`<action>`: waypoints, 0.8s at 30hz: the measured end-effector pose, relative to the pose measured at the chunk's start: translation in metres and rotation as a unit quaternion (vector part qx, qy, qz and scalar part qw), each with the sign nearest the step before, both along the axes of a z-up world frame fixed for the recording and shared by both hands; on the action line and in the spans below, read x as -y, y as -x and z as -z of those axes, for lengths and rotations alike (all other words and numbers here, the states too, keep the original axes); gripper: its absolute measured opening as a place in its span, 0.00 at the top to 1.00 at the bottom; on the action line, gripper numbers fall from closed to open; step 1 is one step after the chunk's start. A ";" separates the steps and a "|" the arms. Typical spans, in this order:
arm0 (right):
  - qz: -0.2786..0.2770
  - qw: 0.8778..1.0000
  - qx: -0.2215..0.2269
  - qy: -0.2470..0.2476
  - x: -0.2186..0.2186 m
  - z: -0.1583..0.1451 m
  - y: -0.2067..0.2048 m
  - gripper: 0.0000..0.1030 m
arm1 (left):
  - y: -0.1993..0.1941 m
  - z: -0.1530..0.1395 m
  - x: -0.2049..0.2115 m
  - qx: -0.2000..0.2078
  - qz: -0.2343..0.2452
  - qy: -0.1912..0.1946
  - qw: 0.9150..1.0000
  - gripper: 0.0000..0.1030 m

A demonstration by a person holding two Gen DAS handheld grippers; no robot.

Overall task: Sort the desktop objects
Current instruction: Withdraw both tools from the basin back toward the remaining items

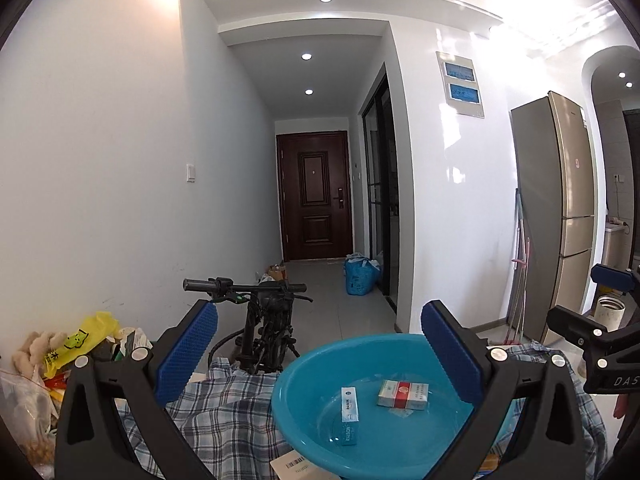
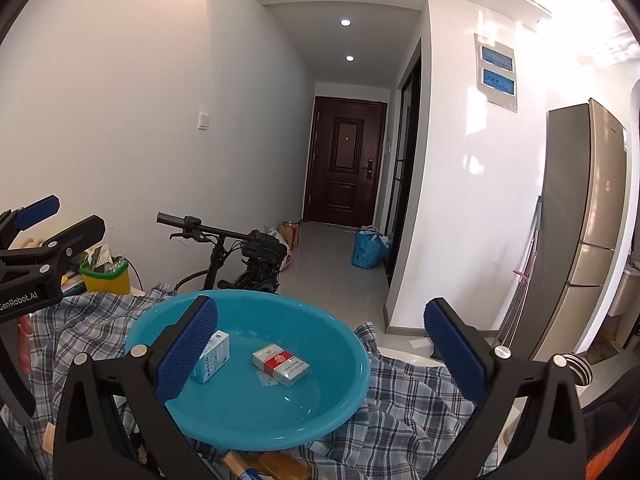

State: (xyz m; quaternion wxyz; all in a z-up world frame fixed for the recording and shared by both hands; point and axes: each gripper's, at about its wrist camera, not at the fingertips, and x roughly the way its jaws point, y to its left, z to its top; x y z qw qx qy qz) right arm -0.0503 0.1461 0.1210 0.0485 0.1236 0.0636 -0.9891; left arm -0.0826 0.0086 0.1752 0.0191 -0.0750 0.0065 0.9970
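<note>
Only the right wrist view shows the yellow bin (image 2: 106, 276) beyond the basin (image 2: 240, 420).

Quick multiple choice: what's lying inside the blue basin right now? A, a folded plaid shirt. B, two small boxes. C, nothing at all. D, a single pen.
B: the blue basin holds a red-and-white box and a pale blue-and-white box, lying apart from each other; the plaid cloth is under the basin, not in it.
</note>
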 end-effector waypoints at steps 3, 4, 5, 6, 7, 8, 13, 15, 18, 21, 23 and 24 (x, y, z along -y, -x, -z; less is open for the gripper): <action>0.012 1.000 -0.022 0.007 -0.003 -0.001 -0.019 0.00 | -0.021 0.000 0.012 0.014 -0.004 -0.043 0.999 0.00; 0.010 1.000 -0.026 0.014 -0.005 -0.002 -0.026 0.00 | -0.027 -0.001 0.012 0.014 -0.007 -0.040 0.999 0.00; 0.006 0.999 -0.028 0.020 -0.006 -0.003 -0.032 0.00 | -0.033 -0.001 0.012 0.012 -0.009 -0.030 0.999 0.00; 0.002 0.999 -0.029 0.023 -0.007 -0.005 -0.037 0.00 | -0.039 -0.002 0.010 0.008 -0.011 -0.017 1.000 0.00; 0.001 0.999 -0.030 0.022 -0.007 -0.006 -0.041 0.00 | -0.043 -0.004 0.009 0.002 -0.015 -0.006 1.000 0.00; 0.005 0.999 -0.033 0.019 -0.007 -0.008 -0.045 0.00 | -0.051 -0.004 0.008 -0.005 -0.018 0.002 1.000 0.00; 0.023 0.999 -0.041 0.017 -0.008 -0.018 -0.059 0.00 | -0.070 -0.010 0.005 -0.020 -0.011 0.019 1.000 0.00; 0.029 0.999 -0.038 0.019 -0.010 -0.022 -0.059 0.00 | -0.073 -0.011 0.004 -0.022 -0.016 0.022 0.999 0.00; 0.040 0.998 -0.042 0.015 -0.011 -0.021 -0.062 0.00 | -0.077 -0.008 0.002 -0.021 -0.027 0.032 0.999 0.00; 0.036 0.999 -0.031 0.009 -0.013 -0.017 -0.061 0.00 | -0.079 -0.002 0.002 -0.011 -0.031 0.042 0.999 0.00; 0.023 1.000 -0.010 0.008 -0.014 -0.010 -0.062 0.00 | -0.077 0.005 0.001 0.014 -0.030 0.046 0.998 0.00; 0.015 1.000 0.001 0.010 -0.014 -0.006 -0.063 0.00 | -0.074 0.010 0.000 0.035 -0.029 0.049 0.998 0.00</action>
